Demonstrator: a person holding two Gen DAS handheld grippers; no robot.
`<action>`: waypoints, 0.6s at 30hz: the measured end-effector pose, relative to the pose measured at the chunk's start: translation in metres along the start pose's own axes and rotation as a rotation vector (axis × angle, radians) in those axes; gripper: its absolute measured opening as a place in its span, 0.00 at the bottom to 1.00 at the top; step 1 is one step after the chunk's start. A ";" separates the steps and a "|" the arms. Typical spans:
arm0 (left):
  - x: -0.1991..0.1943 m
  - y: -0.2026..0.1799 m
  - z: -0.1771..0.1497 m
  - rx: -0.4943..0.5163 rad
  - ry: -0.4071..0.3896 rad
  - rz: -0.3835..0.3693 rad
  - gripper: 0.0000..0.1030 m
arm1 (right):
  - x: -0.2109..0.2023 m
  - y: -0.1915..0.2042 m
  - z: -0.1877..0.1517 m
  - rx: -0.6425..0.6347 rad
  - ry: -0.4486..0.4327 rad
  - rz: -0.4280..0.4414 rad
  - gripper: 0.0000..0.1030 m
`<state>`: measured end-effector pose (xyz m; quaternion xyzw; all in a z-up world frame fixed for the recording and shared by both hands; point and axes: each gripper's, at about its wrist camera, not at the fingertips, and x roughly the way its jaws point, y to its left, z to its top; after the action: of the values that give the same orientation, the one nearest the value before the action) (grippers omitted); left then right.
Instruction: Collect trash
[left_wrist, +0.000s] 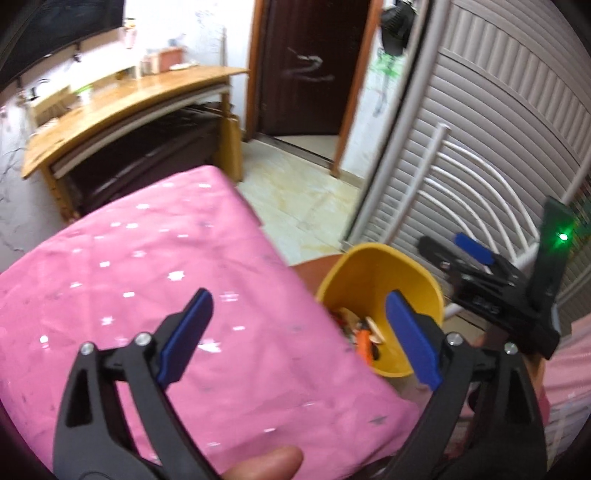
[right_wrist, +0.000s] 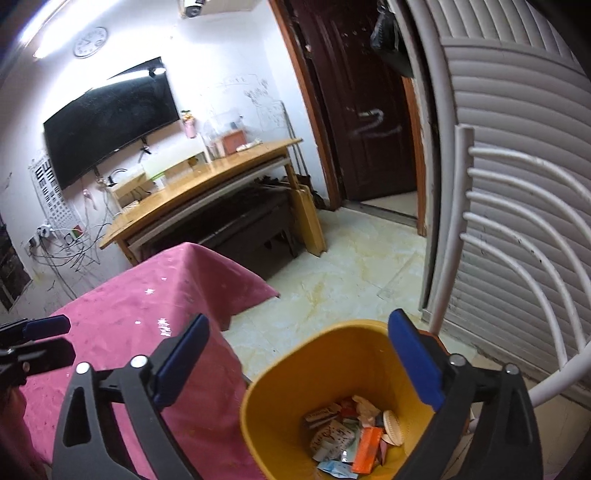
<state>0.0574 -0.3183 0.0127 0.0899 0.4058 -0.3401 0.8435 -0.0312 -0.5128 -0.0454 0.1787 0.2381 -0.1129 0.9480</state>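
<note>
Both your grippers are wide open and empty right now. The left gripper (left_wrist: 299, 336) has its blue pads spread as far as they look to go, hanging over the edge of the table with the pink star-print cloth (left_wrist: 147, 277), nothing between them. Same for the right gripper (right_wrist: 303, 362): its jaws gape wide, sitting right above the yellow plastic bin (right_wrist: 295, 373) without touching the rim as far as I can see.

The trash is already down in the bottom of that bin: a pile of crumpled wrappers and small packets (right_wrist: 332, 435), an orange flat carton (right_wrist: 365, 450) leaning in the heap, and a pale round disc-like thing (right_wrist: 392, 421) that might be a biscuit or a lid. The fisheye blurs it too much for me to call it.

The tablecloth looks bare from both views, so I'd guess you're about done, unless there's stuff outside the frame.

If you do grab more, this kind of trash is super light and soft. Wrappers crush flat and slip out of smooth pads, so pinch them across the bunched-up middle instead of a loose corner. The carton is stiffer; take it across its narrow faces.

The bin itself looks like thin rigid plastic, light and easy to tip. If you need to move it, clamp one pad inside and one outside the rim near a corner, and don't knock it against the white curved metal chair back (right_wrist: 524, 221) beside it.
</note>
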 end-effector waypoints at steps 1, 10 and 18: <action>-0.004 0.005 -0.002 -0.003 -0.012 0.015 0.92 | -0.002 0.006 0.001 -0.011 -0.008 -0.007 0.91; -0.032 0.065 -0.024 -0.087 -0.085 0.124 0.94 | -0.007 0.062 -0.005 -0.098 -0.027 0.042 0.92; -0.058 0.117 -0.051 -0.194 -0.127 0.200 0.94 | -0.001 0.117 -0.016 -0.156 0.001 0.128 0.92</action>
<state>0.0757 -0.1790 0.0079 0.0260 0.3715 -0.2185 0.9020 -0.0039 -0.3998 -0.0246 0.1193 0.2349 -0.0334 0.9641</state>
